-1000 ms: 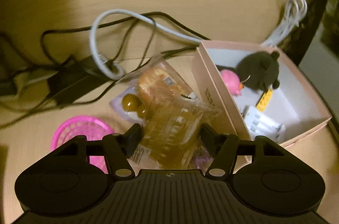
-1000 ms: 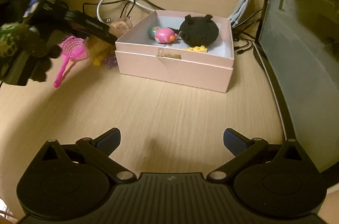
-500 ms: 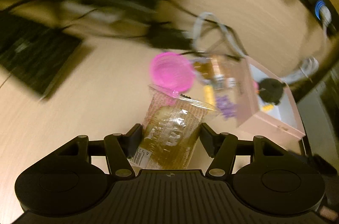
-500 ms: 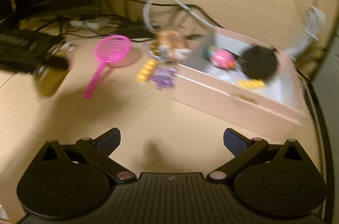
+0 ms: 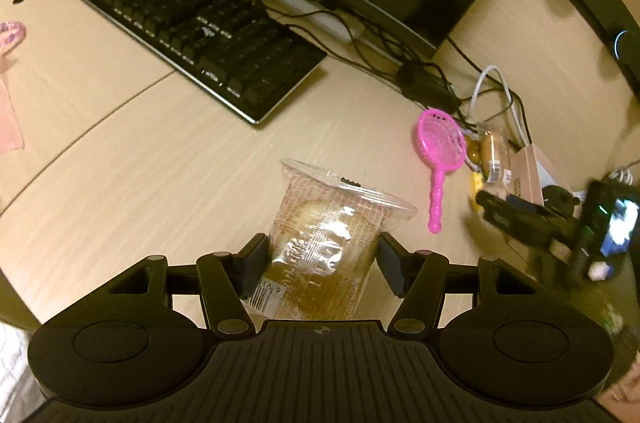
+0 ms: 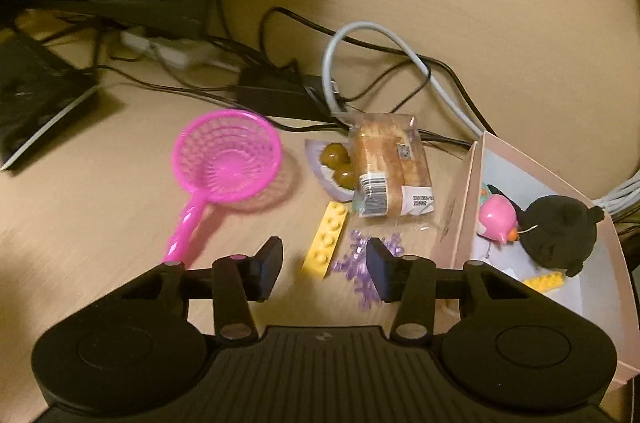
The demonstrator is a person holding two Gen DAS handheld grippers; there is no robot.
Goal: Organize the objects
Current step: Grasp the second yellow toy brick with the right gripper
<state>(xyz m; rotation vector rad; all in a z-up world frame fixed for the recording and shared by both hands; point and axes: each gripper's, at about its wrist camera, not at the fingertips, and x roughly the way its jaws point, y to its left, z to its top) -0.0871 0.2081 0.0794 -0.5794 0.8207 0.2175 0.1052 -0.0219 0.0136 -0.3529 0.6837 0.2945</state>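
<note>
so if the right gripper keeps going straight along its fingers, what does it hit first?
Probably the long yellow studded toy brick lying flat on the desk, directly ahead of the right gripper, whose jaws have just been closing with nothing between them. The purple plastic pieces lie just beside; depth is unclear.

My left tongs [image 5: 322, 259]: matte black plastic, ribbed centre deck, small round mark on deck edge, round disc each side, angled link arms with silvery screw heads, flat dark pads. My right tongs [image 6: 322, 269]: same black build, same ribbed deck, pads showing bluish sheen.
</note>
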